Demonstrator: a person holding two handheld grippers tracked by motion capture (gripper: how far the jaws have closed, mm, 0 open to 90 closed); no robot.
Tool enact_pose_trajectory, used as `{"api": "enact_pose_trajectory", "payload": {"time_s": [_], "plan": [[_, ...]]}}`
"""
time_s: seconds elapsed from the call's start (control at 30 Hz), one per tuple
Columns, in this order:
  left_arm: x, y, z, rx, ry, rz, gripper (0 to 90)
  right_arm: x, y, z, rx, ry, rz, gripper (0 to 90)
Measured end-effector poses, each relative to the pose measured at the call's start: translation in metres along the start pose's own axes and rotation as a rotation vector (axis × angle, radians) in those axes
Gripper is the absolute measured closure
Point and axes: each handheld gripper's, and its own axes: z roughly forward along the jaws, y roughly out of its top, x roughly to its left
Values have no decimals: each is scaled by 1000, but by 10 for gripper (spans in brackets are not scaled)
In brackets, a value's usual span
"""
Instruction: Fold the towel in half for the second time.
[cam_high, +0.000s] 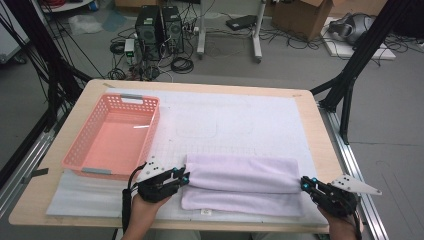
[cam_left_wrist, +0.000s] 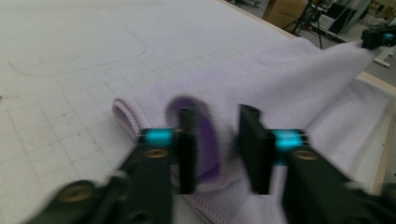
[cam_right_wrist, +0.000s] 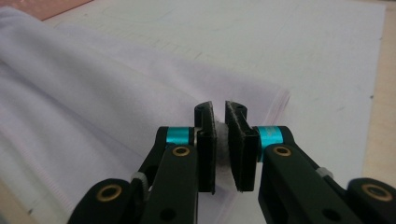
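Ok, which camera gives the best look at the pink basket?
The high view: the whole pink basket sits at the table's left, beside the folded towel. The right gripper view catches just a pink sliver at its top-left corner; the left gripper view looks at the towel.

— What's being handled?

— A pale lilac, soft terry-cloth towel (cam_high: 240, 186), folded lengthwise into a long band.

— Where does it lie?

— Flat across the lower middle of the high view, long side running left to right. The upper layer sits slightly back, so a strip of the lower layer shows along the near edge.

— And its ends?

— The left end curls open, showing a darker purple fold inside.
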Motion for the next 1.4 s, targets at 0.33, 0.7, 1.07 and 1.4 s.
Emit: {"api": "enact_pose_trajectory", "payload": {"time_s": [0.33, 0.7, 1.07, 1.4], "plan": [[0, -2, 2, 14, -11, -17, 575, 2, 4, 0, 21, -18, 34, 533], [-7, -13, -20, -7, -20, 3, 824, 5, -9, -11, 57, 34, 15, 819], [-19, -9, -12, 5, -56, -15, 436, 10, -10, -26, 21, 42, 53, 520], [-21, -23, 3, 157, 2, 7, 498, 15, -27, 4, 223, -1, -32, 651]]}}
